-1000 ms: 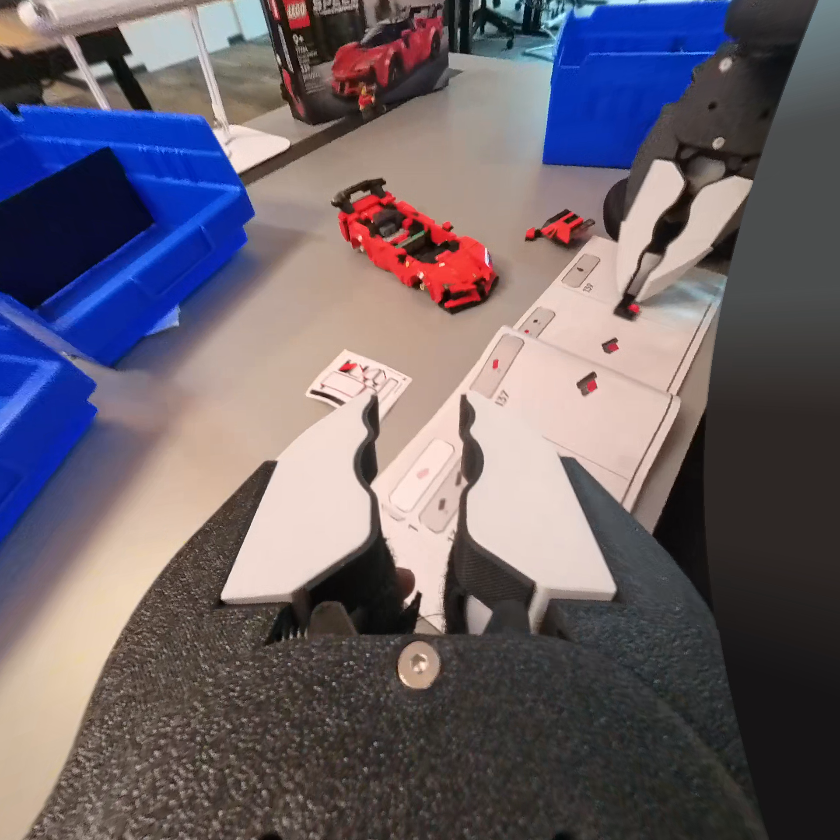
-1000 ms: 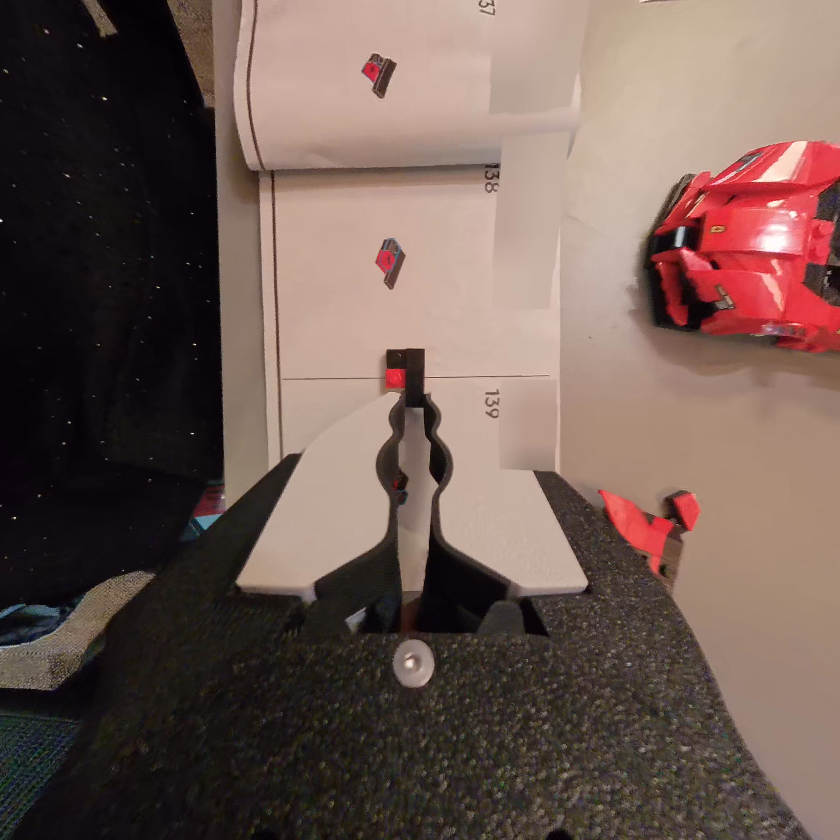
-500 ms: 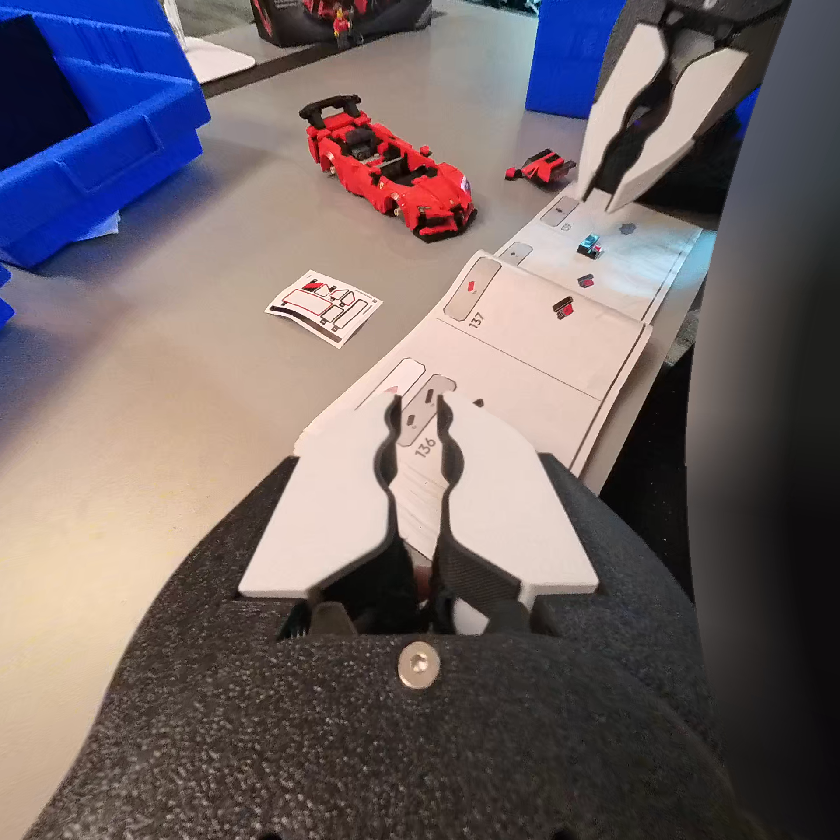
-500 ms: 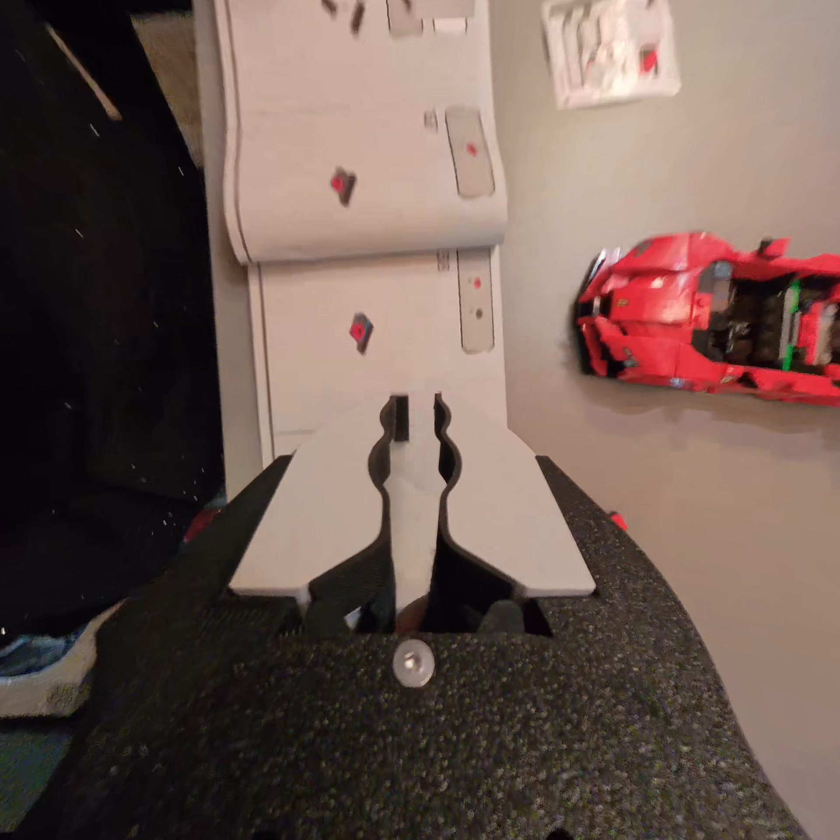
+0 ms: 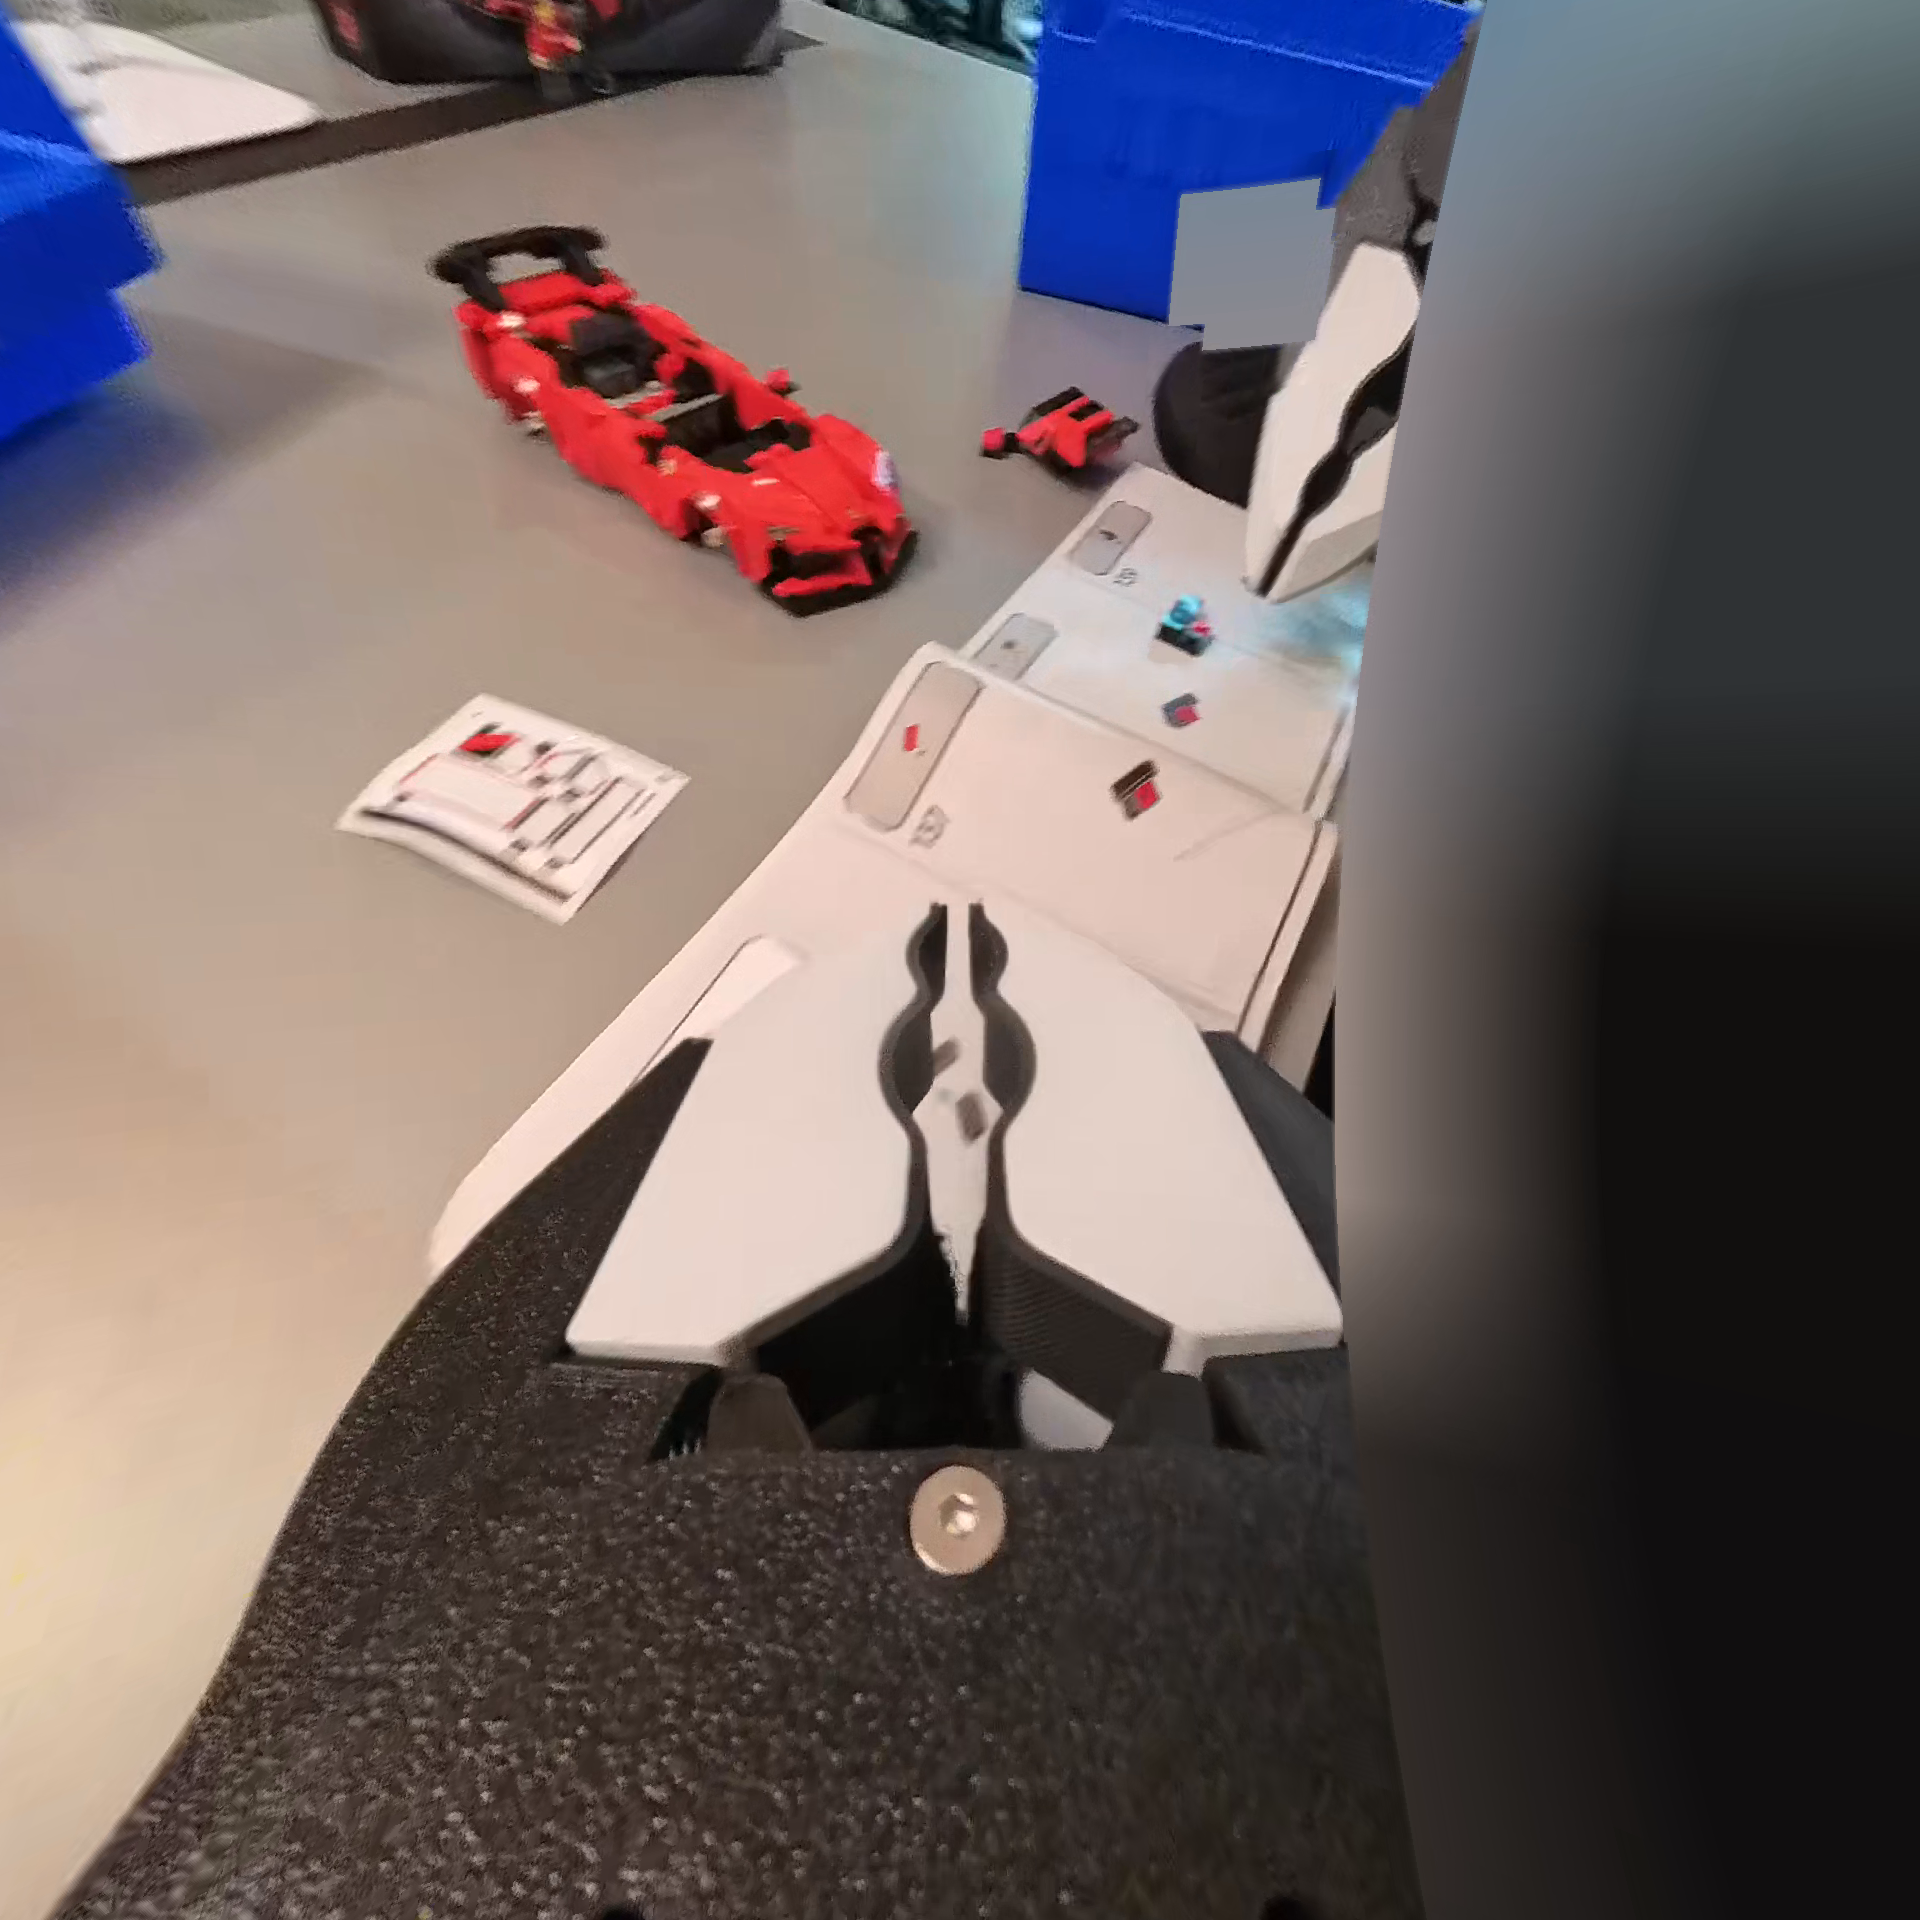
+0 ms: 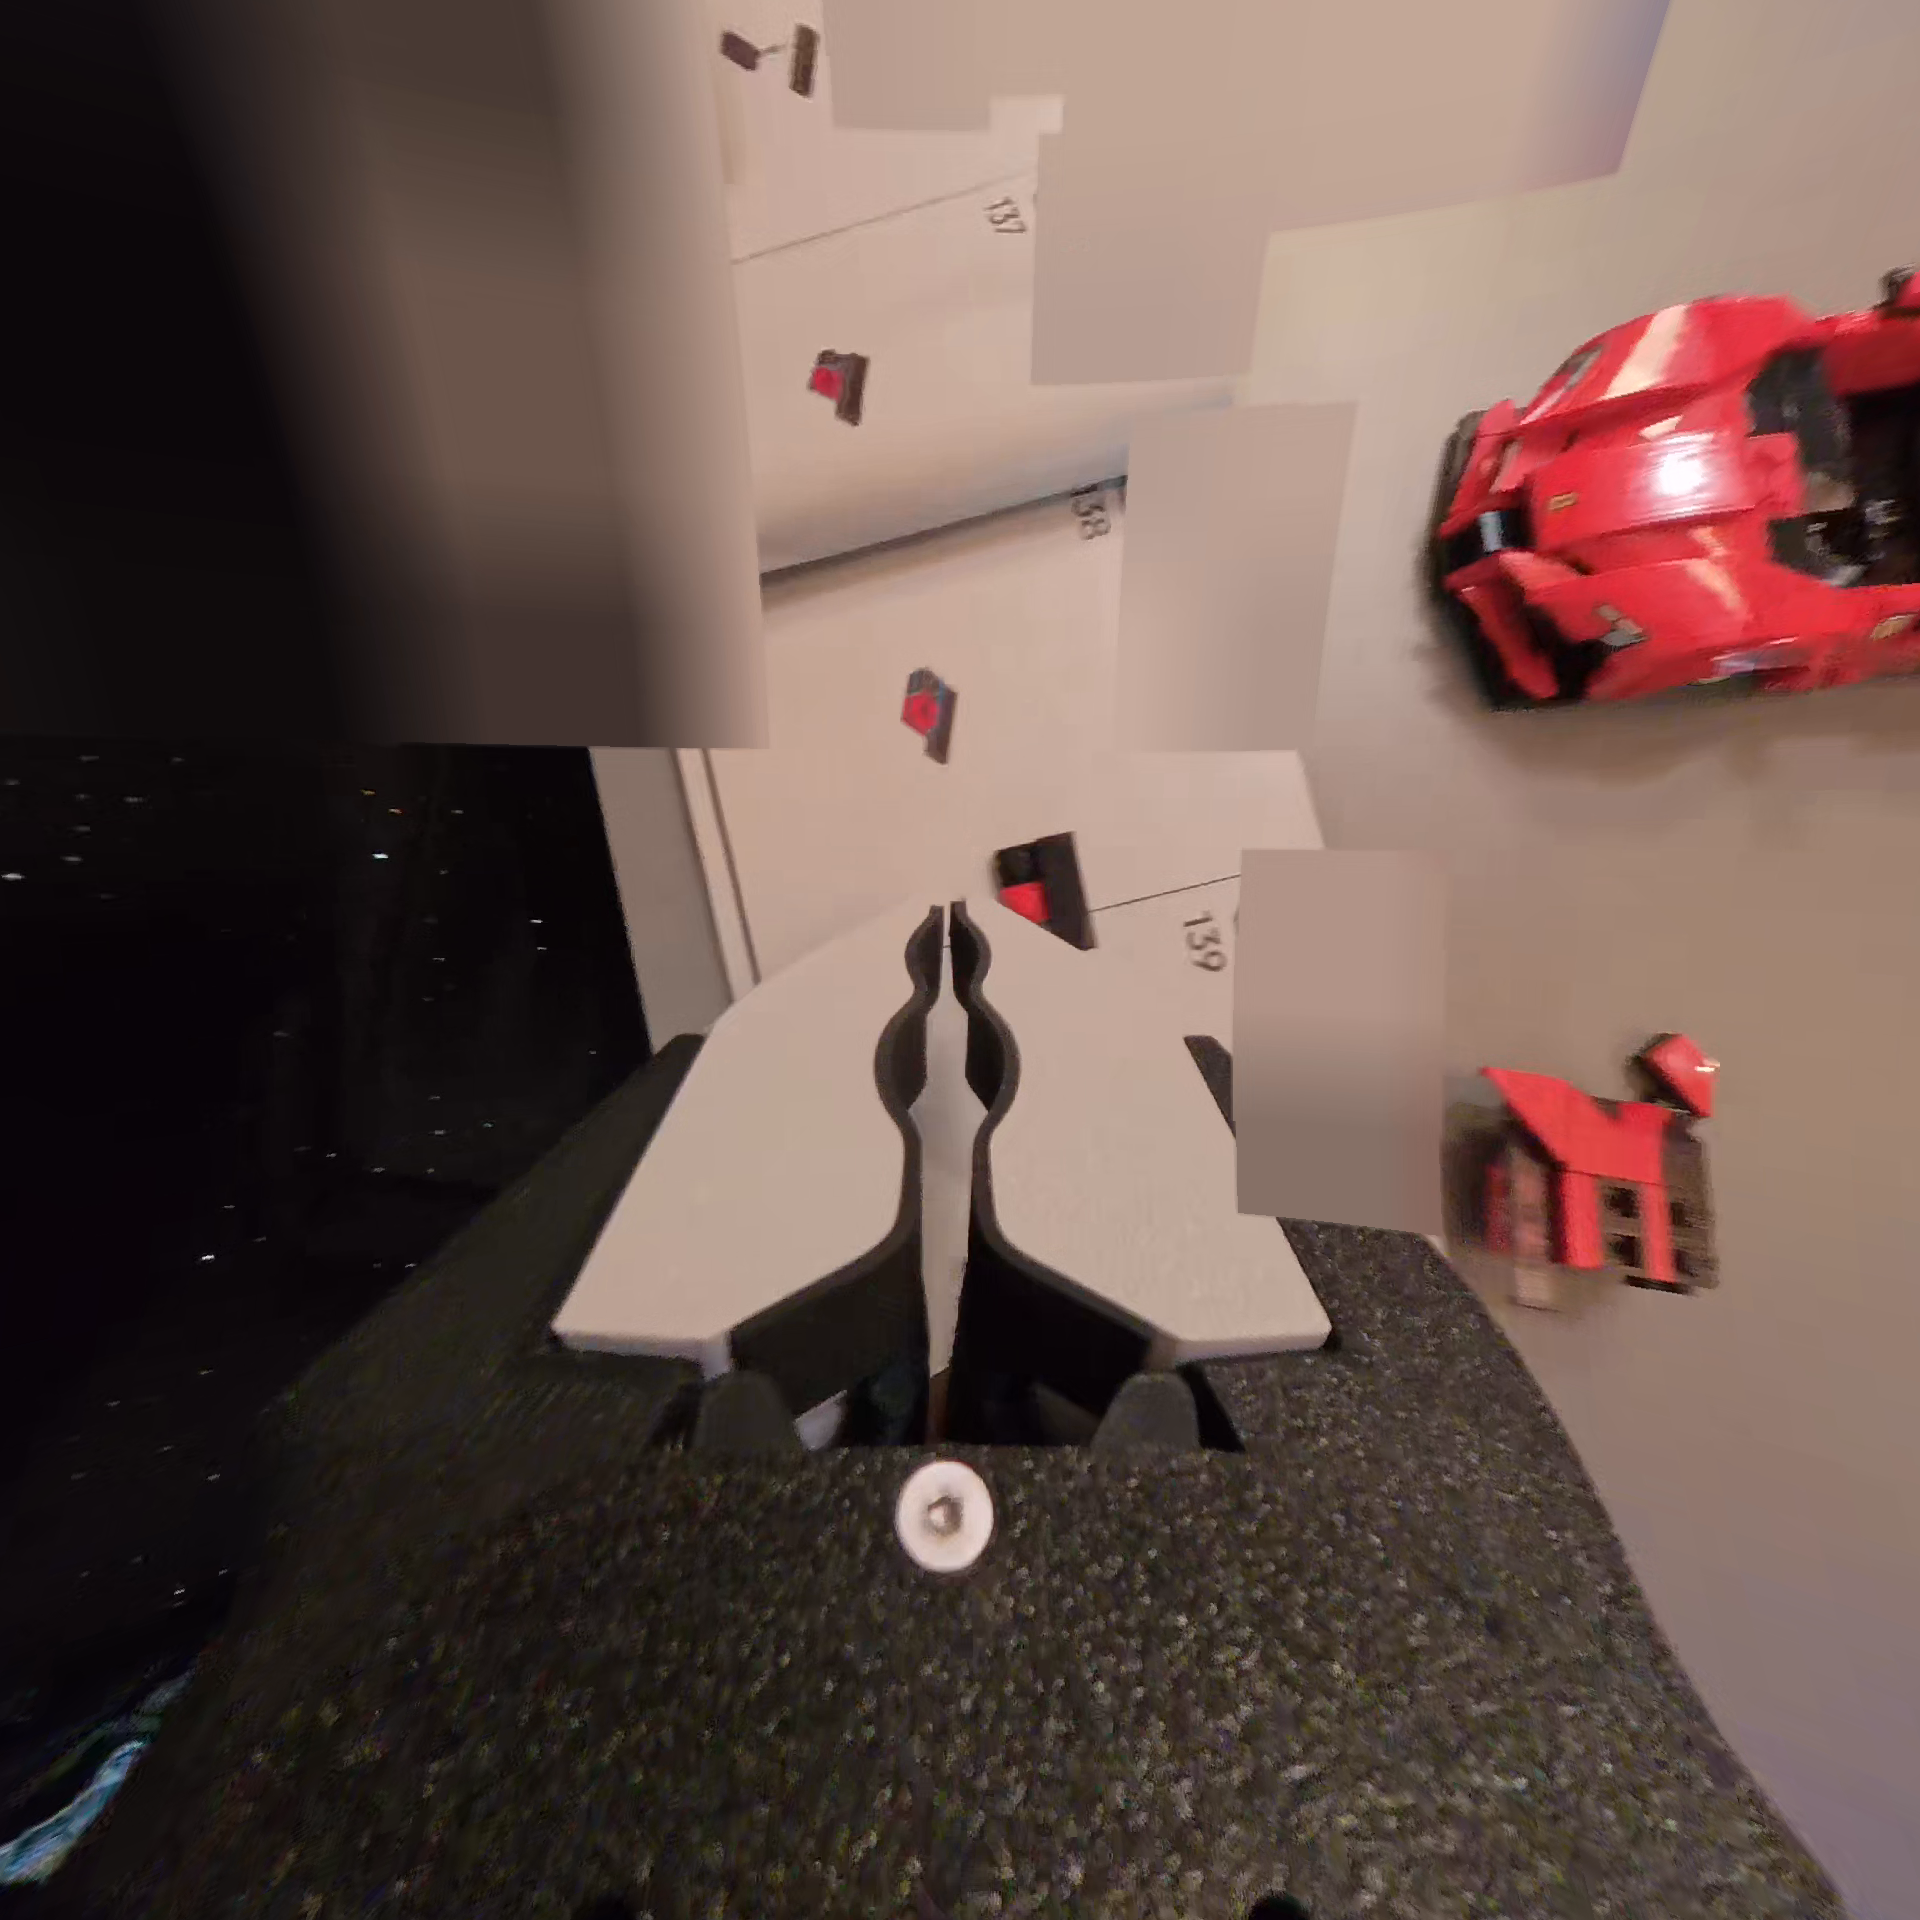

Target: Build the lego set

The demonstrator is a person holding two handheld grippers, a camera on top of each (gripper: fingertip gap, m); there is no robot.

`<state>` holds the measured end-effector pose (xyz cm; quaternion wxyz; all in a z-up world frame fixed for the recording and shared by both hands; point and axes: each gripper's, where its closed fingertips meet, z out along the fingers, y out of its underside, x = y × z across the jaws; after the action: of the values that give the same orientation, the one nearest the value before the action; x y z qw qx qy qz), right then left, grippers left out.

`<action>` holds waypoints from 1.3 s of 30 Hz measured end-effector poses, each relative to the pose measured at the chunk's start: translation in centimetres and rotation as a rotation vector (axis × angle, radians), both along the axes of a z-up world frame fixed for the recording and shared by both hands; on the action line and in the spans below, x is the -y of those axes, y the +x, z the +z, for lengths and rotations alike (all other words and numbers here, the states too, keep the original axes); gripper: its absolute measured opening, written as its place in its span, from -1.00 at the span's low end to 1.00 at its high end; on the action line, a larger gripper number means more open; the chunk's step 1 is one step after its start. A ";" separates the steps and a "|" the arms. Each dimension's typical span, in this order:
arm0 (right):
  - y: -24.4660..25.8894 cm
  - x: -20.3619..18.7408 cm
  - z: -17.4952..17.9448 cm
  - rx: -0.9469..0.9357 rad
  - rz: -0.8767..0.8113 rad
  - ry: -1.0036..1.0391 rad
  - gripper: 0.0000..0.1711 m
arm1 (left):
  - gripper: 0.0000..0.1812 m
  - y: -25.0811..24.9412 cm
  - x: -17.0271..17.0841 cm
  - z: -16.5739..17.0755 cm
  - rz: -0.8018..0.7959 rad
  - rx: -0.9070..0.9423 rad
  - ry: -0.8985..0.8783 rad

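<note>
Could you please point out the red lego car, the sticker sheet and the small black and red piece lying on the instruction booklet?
red lego car (image 5: 665,416): left wrist view, on its cockpit area.
sticker sheet (image 5: 514,802): left wrist view, middle of the sheet.
small black and red piece (image 6: 1042,886): right wrist view, on its black plate.

Red-and-black brick-built sports car (image 5: 675,416), cockpit open, upright on grey tabletop. Small red/black sub-assembly (image 5: 1055,431) near its nose. Tiny black plate w/ red stud piece (image 6: 1042,888) lies on open white instruction booklet (image 5: 1070,831).
</note>
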<state>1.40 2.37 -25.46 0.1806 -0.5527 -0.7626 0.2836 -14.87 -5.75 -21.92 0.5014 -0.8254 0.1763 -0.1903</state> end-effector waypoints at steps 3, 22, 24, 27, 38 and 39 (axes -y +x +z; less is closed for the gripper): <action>0.4 0.6 -0.5 0.001 0.003 -0.038 -0.96 | -0.95 3.4 -1.7 0.3 -0.106 -0.029 -0.016; 0.8 -0.3 -2.1 -0.020 -0.012 -0.034 -0.97 | -1.00 9.4 -3.8 -4.4 -0.263 -0.140 -0.222; 0.8 -0.3 -2.1 -0.023 -0.015 -0.037 -0.97 | -1.00 9.5 -3.8 -4.5 -0.253 -0.135 -0.226; 0.9 -0.1 -2.0 -0.028 0.020 0.022 -0.92 | -1.00 9.5 -3.8 -4.5 -0.255 -0.124 -0.236; 17.3 -10.0 14.7 -0.342 -0.399 0.132 -0.73 | -1.00 9.5 -3.9 -4.4 -0.290 -0.014 -0.311; 19.9 -11.6 15.6 -0.325 -0.461 0.178 -0.74 | -1.00 9.5 -3.8 -4.4 -0.295 -0.011 -0.317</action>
<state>21.34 14.02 -9.87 0.4077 -0.6408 -0.5997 0.2520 -5.35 -1.90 -26.35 0.3311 -0.8602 0.2656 -0.2825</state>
